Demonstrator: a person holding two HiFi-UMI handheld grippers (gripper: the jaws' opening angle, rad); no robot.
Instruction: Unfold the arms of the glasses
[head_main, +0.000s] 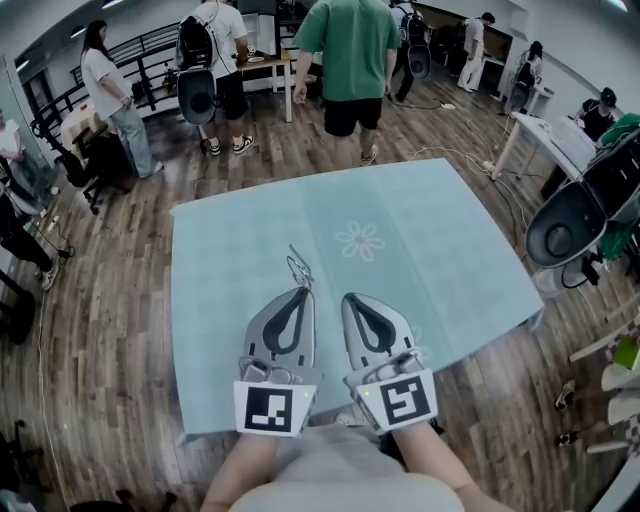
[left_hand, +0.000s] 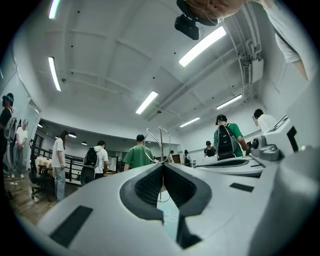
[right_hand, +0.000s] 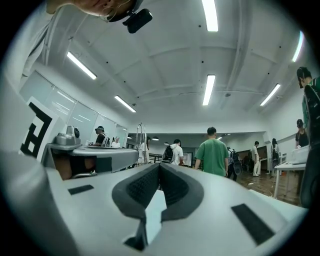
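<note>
left gripper (head_main: 302, 292) clamped tight on wire-frame glasses (left_hand: 161, 145), frame poking up past jaw tips, over blue tablecloth (head_main: 450, 250). right gripper (head_main: 350, 298) pinched closed, nothing in it. my worry: hold is on thin wire only. Tug arm with right claw and frame probably twists, slips out or bends.

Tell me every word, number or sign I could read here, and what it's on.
No readable words or numbers anywhere.
Marker cube on the left gripper: black-and-white square pattern, not lettering.
Marker cube on the right gripper: likewise a pattern only.
Tablecloth: a printed flower, no text.
Bystanders' clothing: too small to make out any print.
</note>
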